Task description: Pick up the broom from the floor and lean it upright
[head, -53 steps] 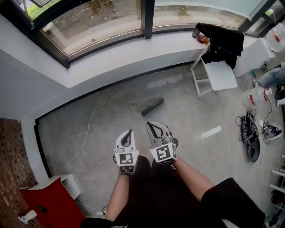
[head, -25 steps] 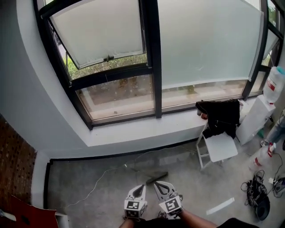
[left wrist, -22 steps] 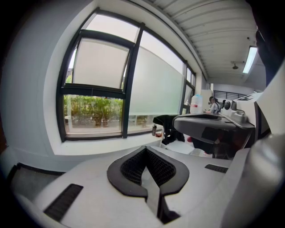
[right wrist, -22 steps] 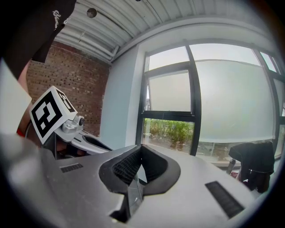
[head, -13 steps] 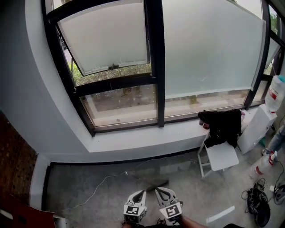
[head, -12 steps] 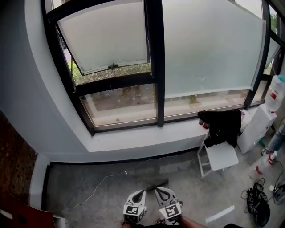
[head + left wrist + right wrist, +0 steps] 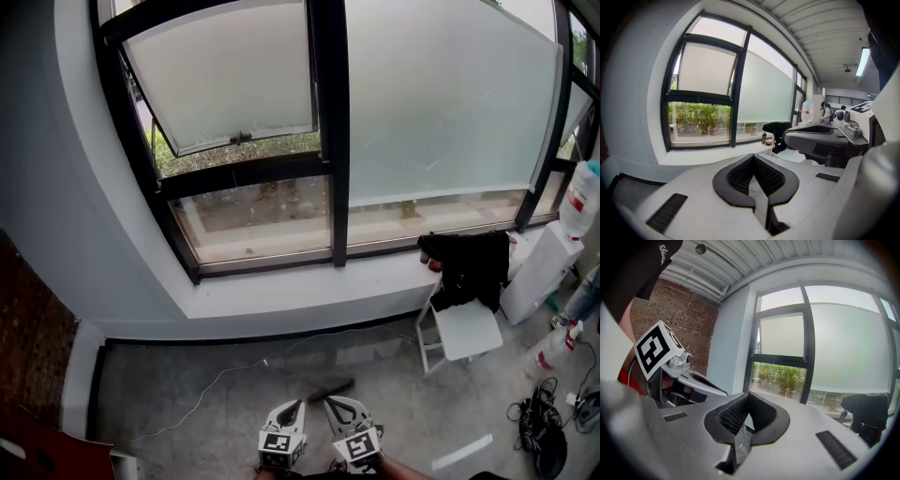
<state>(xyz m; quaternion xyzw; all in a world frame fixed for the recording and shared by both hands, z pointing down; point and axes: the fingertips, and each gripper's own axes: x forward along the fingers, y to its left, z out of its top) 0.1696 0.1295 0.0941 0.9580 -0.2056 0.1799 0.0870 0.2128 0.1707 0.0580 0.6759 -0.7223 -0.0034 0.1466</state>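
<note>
While both claws hover side by side at the bottom of the head view, we note the left claw point(image 7: 296, 409) and the right claw point(image 7: 334, 405) each closed on nothing, pads meeting.

Broom point(image 7: 330, 388): dark head flat on the floor point(image 7: 169, 384), just beyond the claw tips. We cannot trace its handle.

Risks, as we judge them:
- Closed claws would shove the broom away unless opened first.
- The white cable point(image 7: 217, 378) runs near it and could snag on the lift.
- Leaned against the smooth low wall point(image 7: 281, 317), its foot may slide out.

Writing:
- Marker cubes point(image 7: 275, 448) carry coded squares only.
- White script on dark fabric point(image 7: 665, 251) is unreadable.
- The jug point(image 7: 581, 192) label is too small.
</note>
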